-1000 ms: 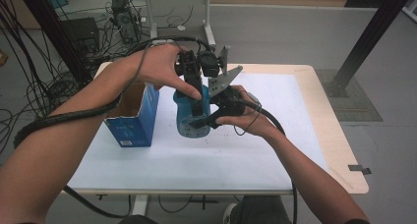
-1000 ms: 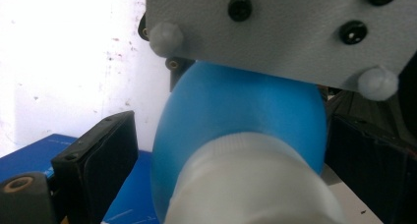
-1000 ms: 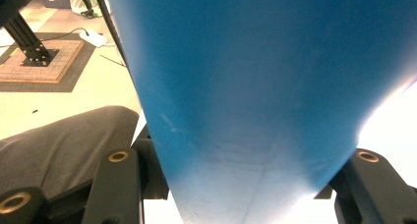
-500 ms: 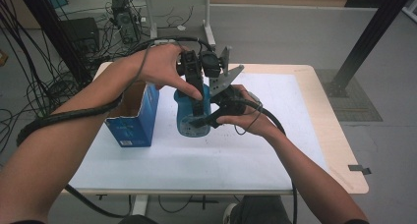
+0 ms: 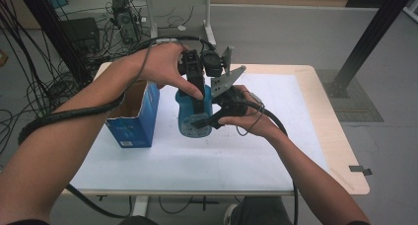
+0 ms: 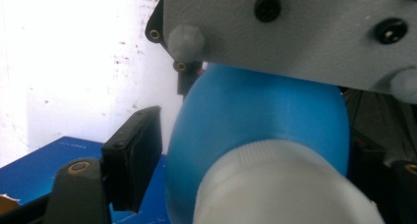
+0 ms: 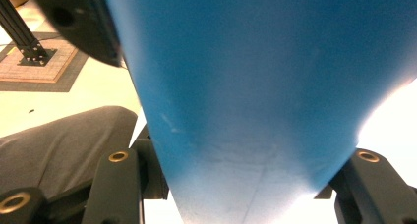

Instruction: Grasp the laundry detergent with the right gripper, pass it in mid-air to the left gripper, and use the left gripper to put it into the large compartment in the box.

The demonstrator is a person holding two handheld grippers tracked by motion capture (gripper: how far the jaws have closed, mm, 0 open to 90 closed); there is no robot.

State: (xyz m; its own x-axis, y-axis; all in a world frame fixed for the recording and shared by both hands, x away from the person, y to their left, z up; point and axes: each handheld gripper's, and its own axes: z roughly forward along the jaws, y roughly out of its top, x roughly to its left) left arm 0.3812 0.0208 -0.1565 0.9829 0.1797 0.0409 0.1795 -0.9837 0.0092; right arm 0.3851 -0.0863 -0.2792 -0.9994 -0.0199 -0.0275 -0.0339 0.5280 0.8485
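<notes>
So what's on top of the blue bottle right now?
A white cap tops the blue bottle, with the left claw around it. The claw and hand cover the cap from above; whether the pads touch it is unclear.

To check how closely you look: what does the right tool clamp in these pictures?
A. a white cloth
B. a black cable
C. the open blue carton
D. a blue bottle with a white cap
D: the right tool grips the blue bottle low on its body, beside the carton.

Matt blue plastic bottle [image 5: 193, 117] with ribbed white plastic cap [image 6: 275, 184]; blue cardboard box [image 5: 135, 116]; smooth white tabletop [image 5: 197, 161] edged in pale wood
</notes>
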